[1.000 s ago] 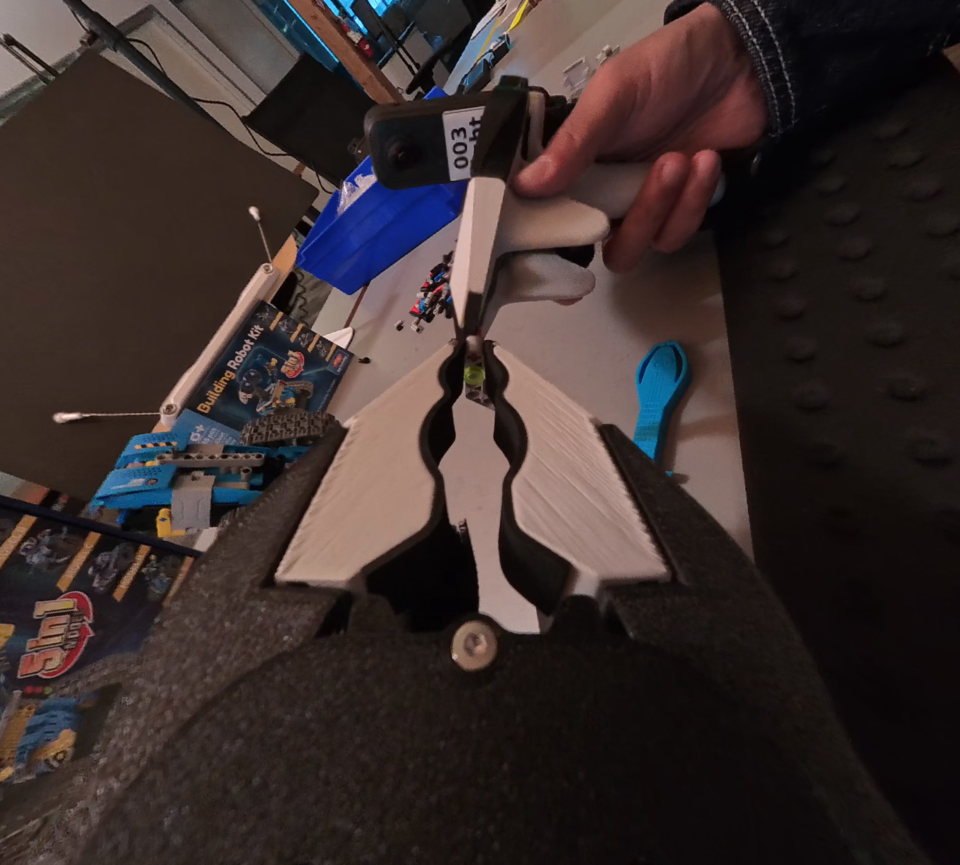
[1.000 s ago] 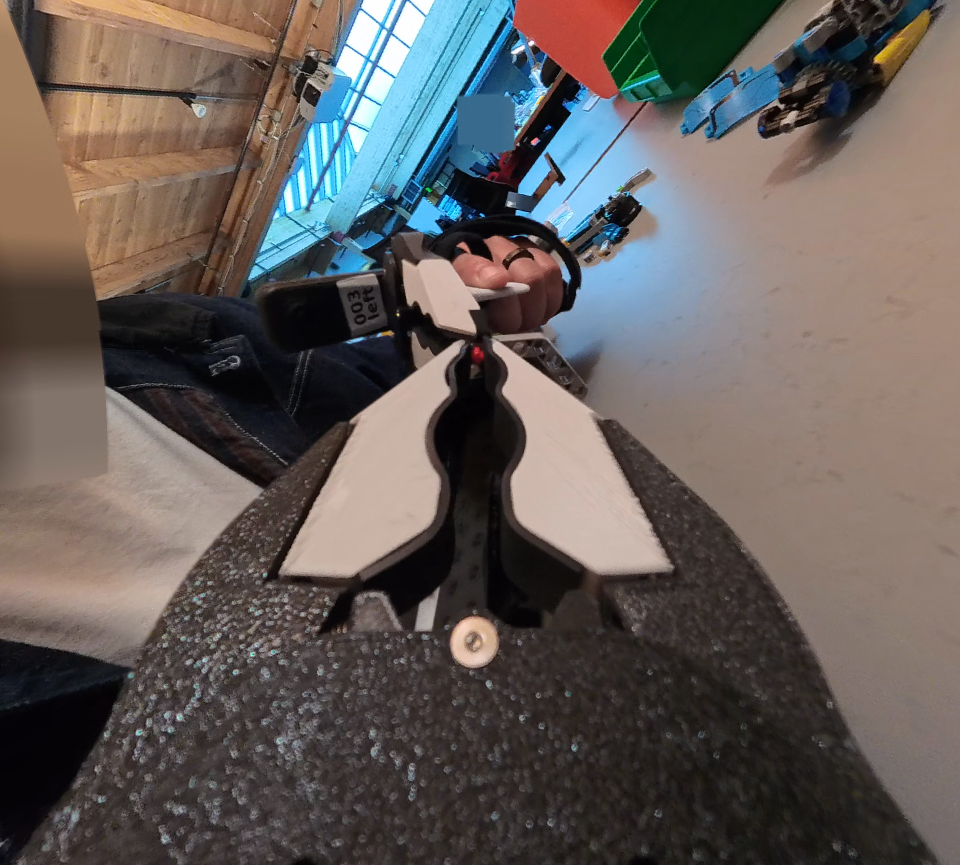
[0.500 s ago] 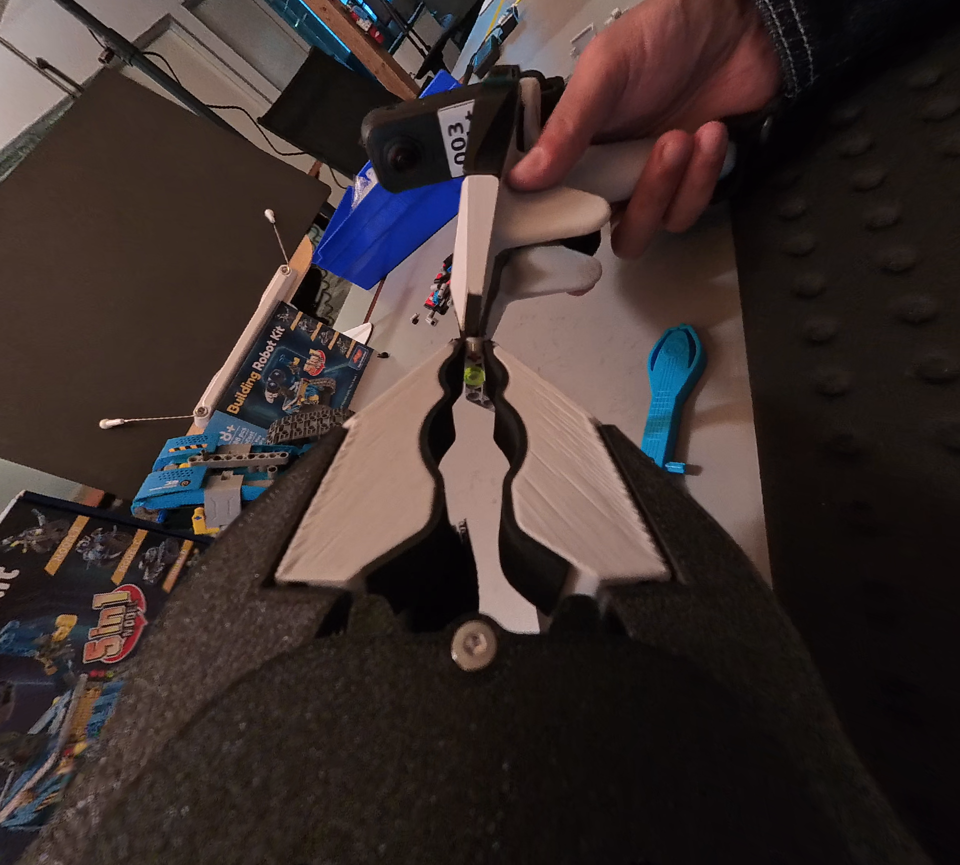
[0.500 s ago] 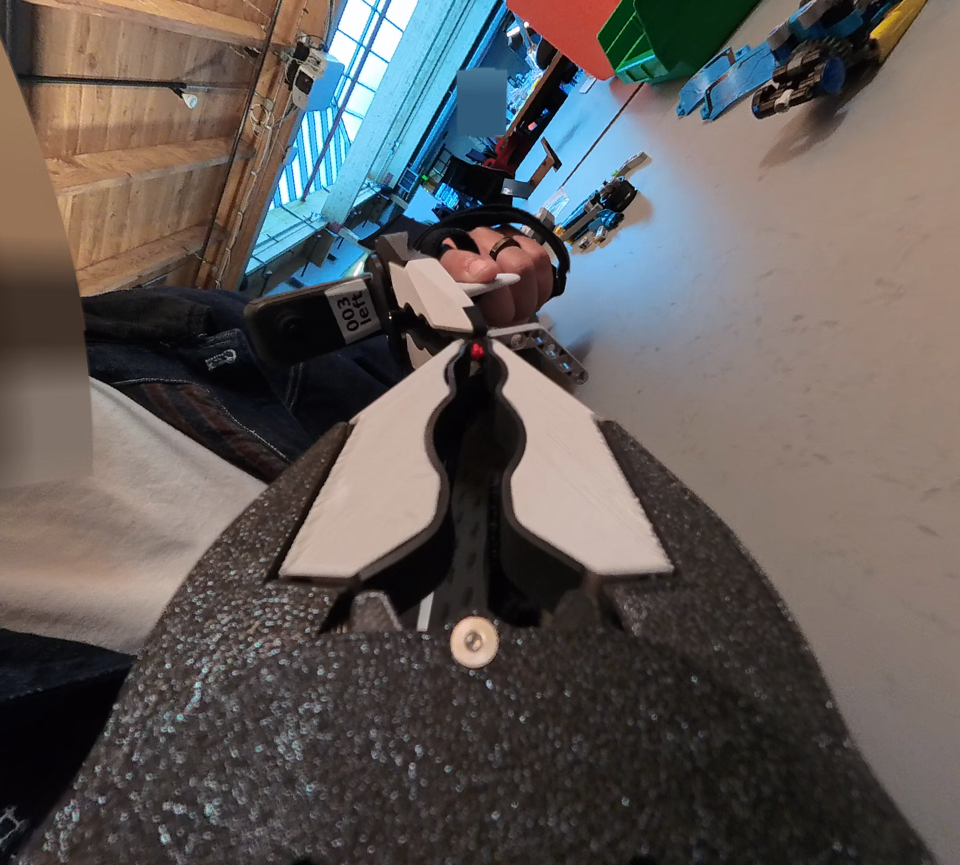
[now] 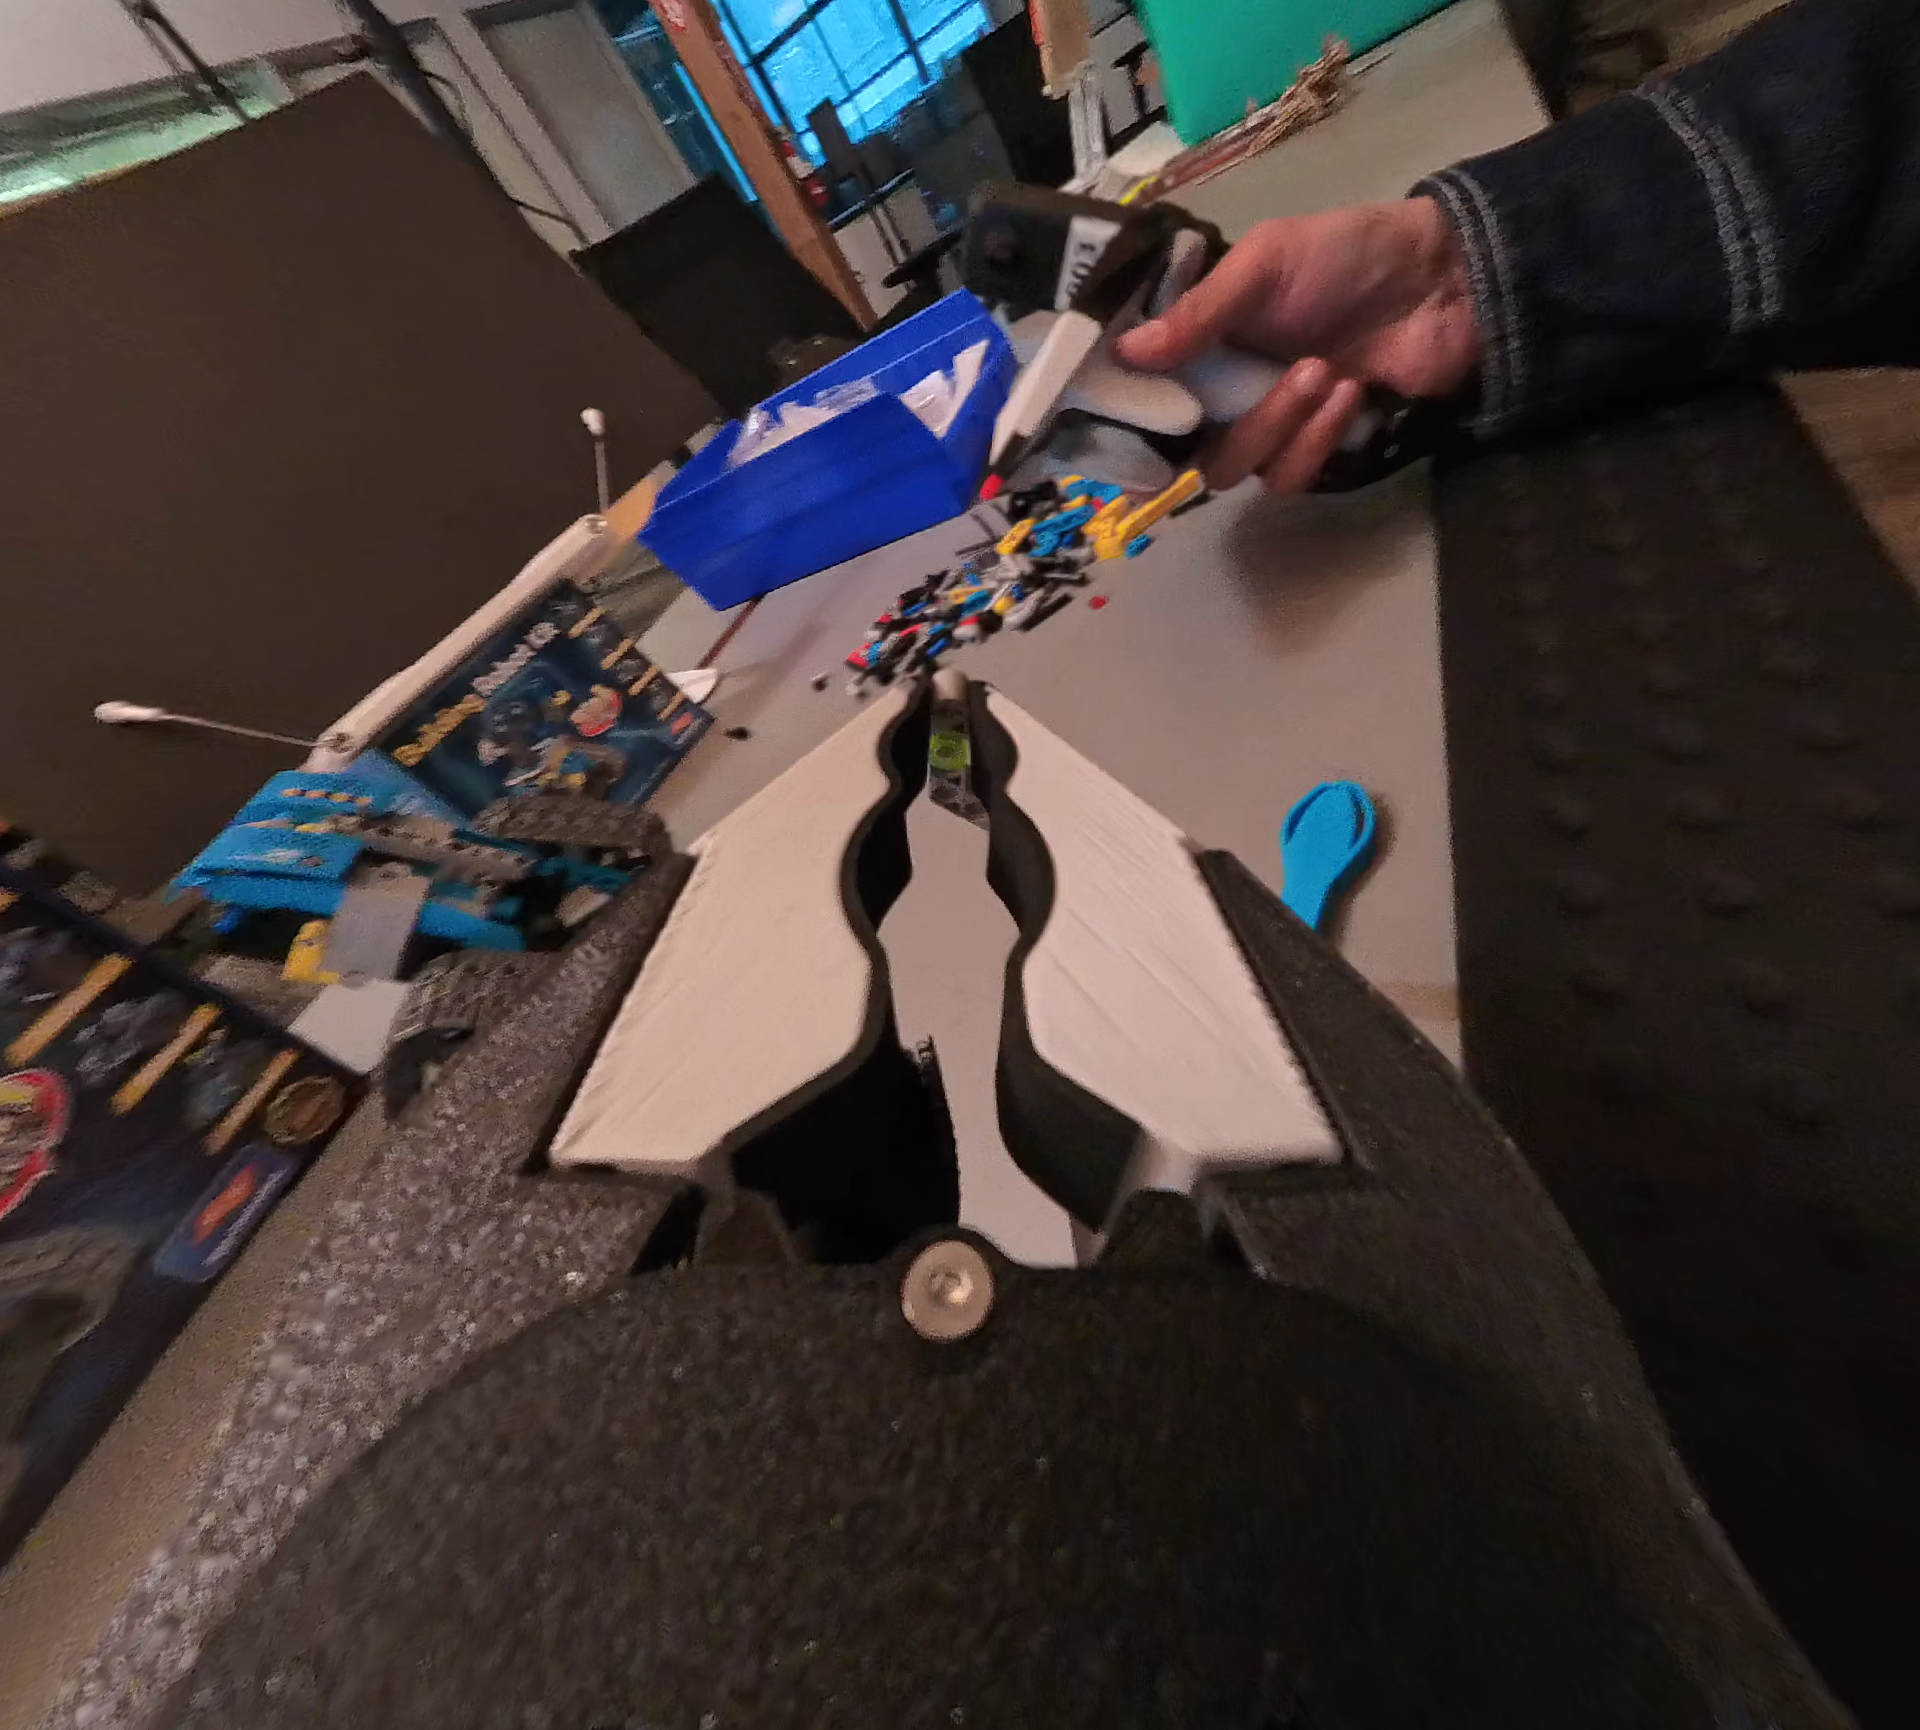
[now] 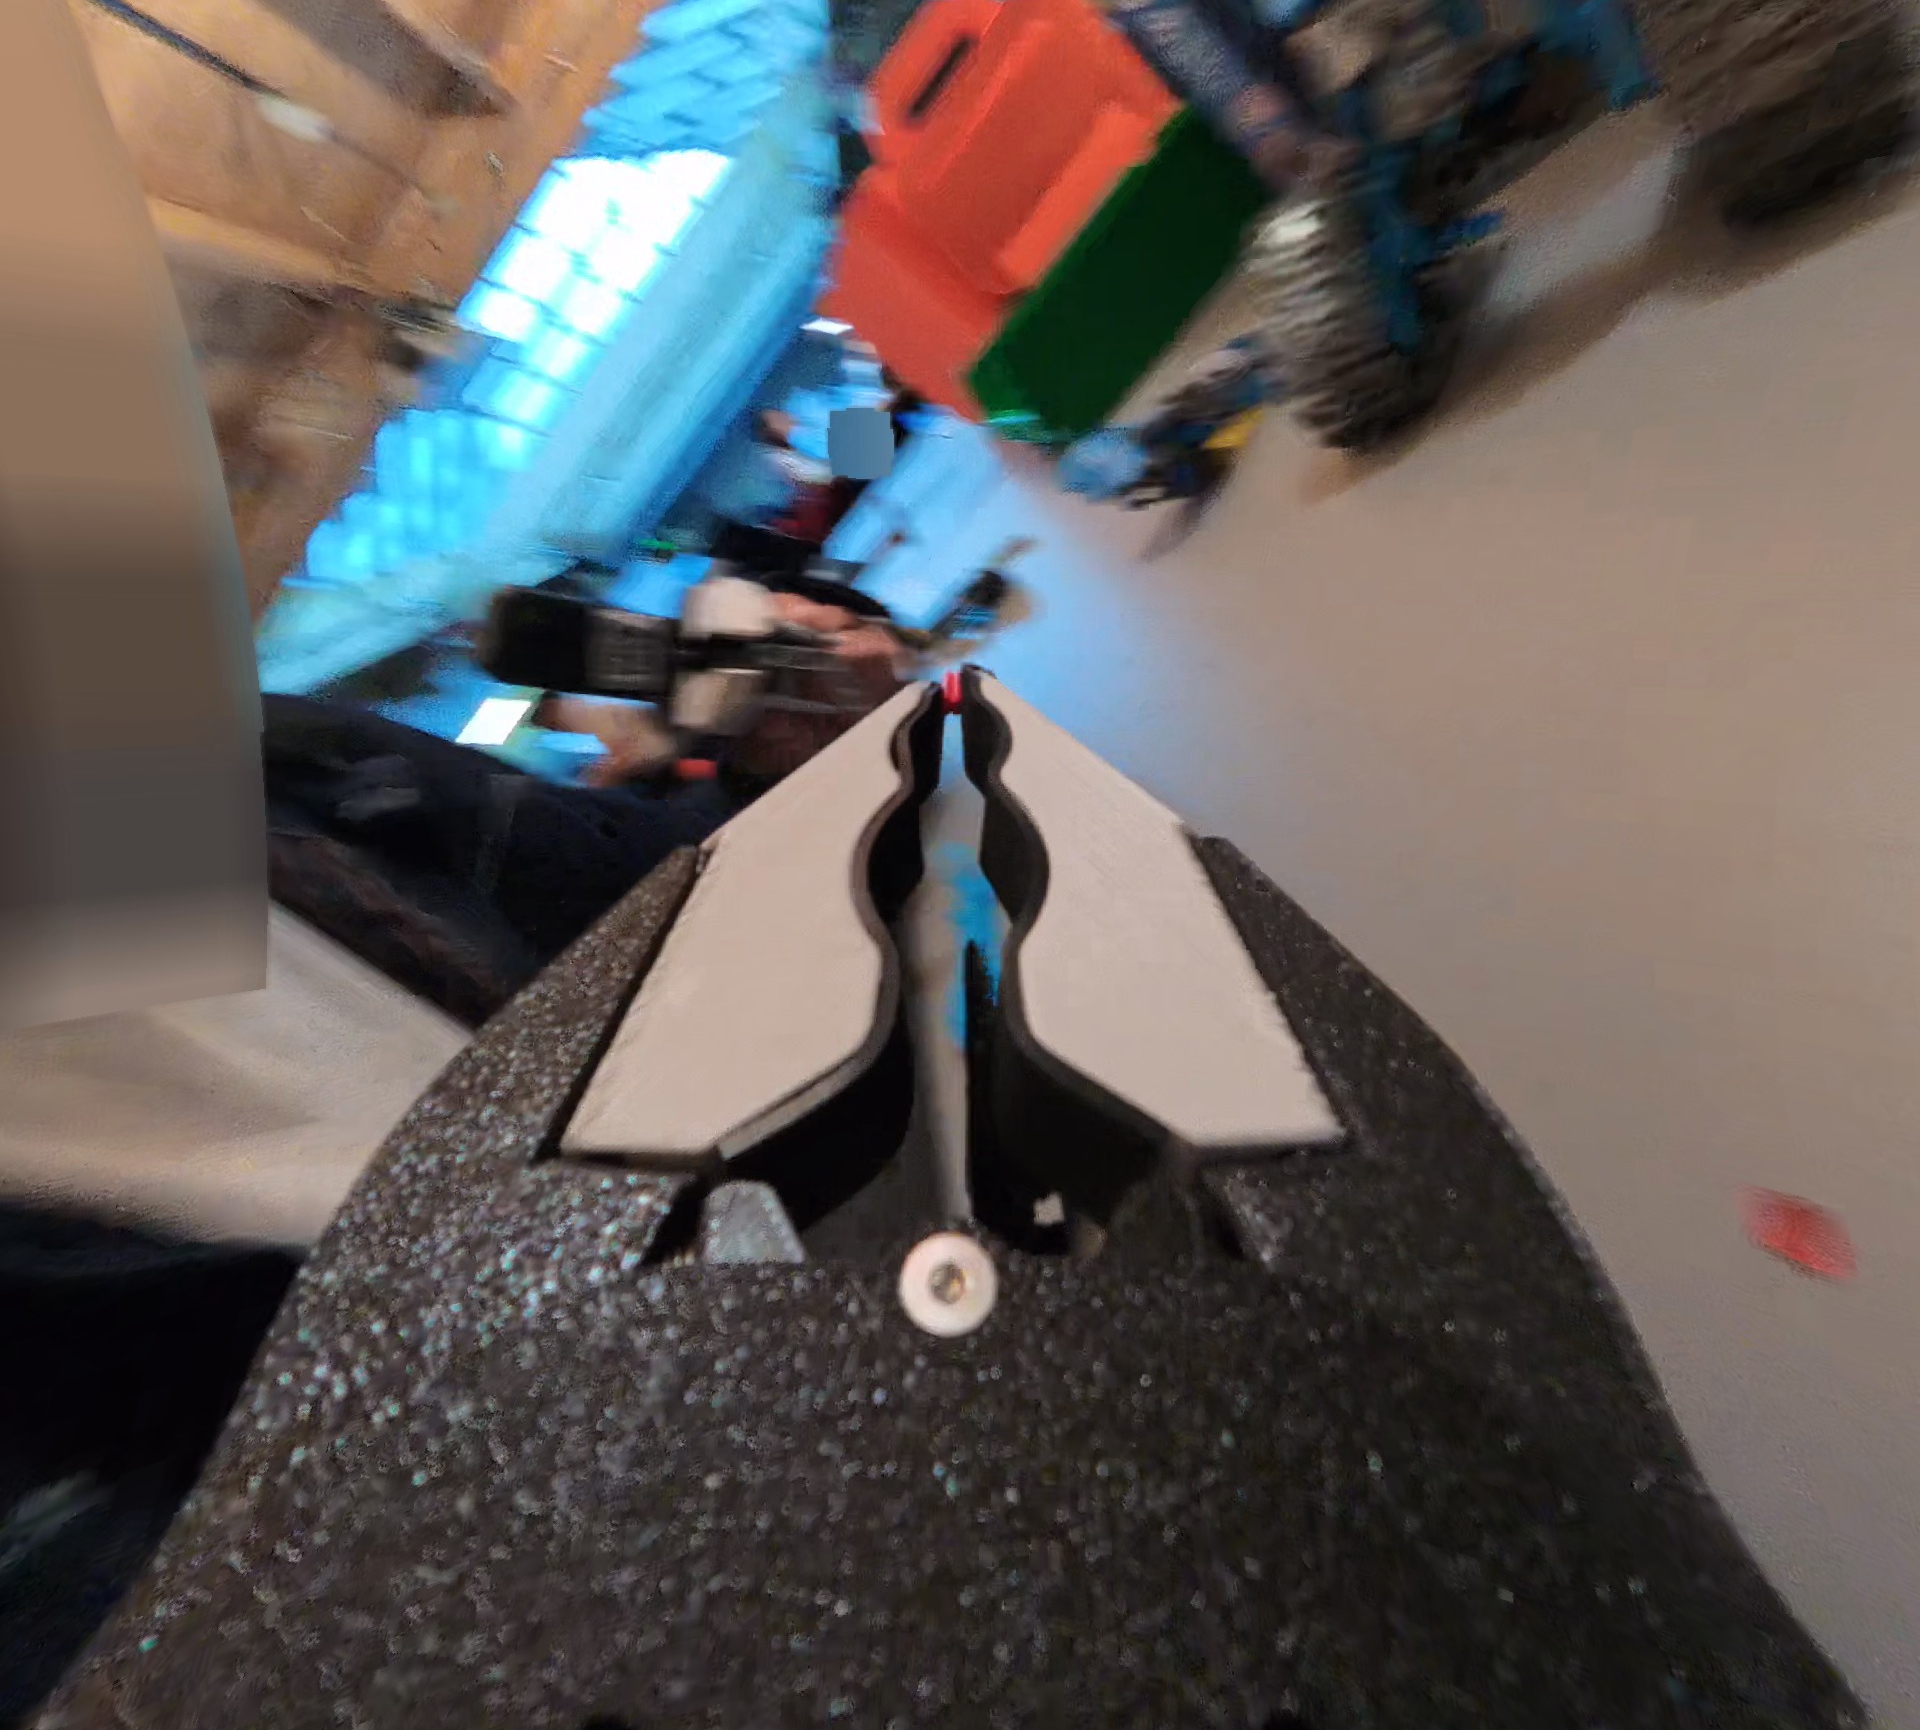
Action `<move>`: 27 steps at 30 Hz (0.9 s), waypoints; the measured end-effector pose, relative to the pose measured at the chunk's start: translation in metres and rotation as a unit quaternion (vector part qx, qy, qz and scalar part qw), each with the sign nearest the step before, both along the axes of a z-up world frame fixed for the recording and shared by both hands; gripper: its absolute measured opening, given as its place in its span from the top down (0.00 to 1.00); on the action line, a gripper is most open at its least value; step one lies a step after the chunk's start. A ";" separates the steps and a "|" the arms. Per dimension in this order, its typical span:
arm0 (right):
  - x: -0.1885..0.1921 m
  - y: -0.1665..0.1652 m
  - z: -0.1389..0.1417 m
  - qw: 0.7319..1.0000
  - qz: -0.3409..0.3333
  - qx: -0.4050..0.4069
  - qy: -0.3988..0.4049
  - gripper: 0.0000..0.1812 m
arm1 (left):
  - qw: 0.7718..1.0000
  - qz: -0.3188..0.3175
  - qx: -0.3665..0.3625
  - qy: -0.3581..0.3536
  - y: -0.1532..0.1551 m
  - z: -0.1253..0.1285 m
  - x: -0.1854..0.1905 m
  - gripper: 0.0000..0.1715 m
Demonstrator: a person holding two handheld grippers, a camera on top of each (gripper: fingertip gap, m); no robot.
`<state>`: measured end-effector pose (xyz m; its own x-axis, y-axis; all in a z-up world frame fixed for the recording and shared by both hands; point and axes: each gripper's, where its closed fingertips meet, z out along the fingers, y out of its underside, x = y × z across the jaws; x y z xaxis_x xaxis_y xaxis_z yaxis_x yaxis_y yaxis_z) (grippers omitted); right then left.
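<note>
My left gripper (image 5: 945, 695) is shut on a small grey piece with a lime-green part (image 5: 945, 750), held above the grey table (image 5: 1247, 693). My right gripper (image 6: 951, 685) is shut on a tiny red piece (image 6: 951, 695). In the left wrist view a hand holds the right gripper (image 5: 1000, 467) farther off. There it is just above a pile of small coloured pieces (image 5: 1018, 574) next to a blue bin (image 5: 831, 475). The right wrist view is motion-blurred and shows the left gripper (image 6: 727, 652) beyond my fingertips.
A blue spoon-shaped tool (image 5: 1325, 839) lies right of my left fingers, beside a black dotted mat (image 5: 1662, 745). A kit box (image 5: 540, 714) and a blue tracked model (image 5: 416, 859) are at the left. Orange (image 6: 987, 153) and green (image 6: 1122, 288) bins stand far off. A loose red piece (image 6: 1797, 1233) lies on the table. One gripper's finger ends stand about 15 cm off the other's. Both grippers' tips are roughly 25 cm from the blue tracked model (image 5: 416, 859). Seen from the right wrist view (image 6: 1343, 31) as well.
The two grippers were tip to tip and have now drawn apart. The right gripper moved away toward the pile by the blue bin. Both views swung, and the right one blurred.
</note>
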<state>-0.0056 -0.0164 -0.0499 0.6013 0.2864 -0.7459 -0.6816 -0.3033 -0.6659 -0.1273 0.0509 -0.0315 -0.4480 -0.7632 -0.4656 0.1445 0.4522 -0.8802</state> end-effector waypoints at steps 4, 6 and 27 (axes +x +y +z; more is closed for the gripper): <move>0.091 -0.041 -0.055 0.933 -0.165 -0.199 -0.251 0.99 | 0.998 0.015 -0.048 0.024 0.012 -0.002 0.008 0.97; 0.130 -0.068 -0.059 0.858 -0.230 -0.262 -0.376 0.99 | 0.995 0.014 -0.092 0.039 0.014 0.001 0.014 0.96; 0.040 -0.018 -0.044 0.916 -0.125 -0.180 -0.337 0.86 | 0.862 -0.004 -0.295 0.412 0.012 -0.045 0.117 0.96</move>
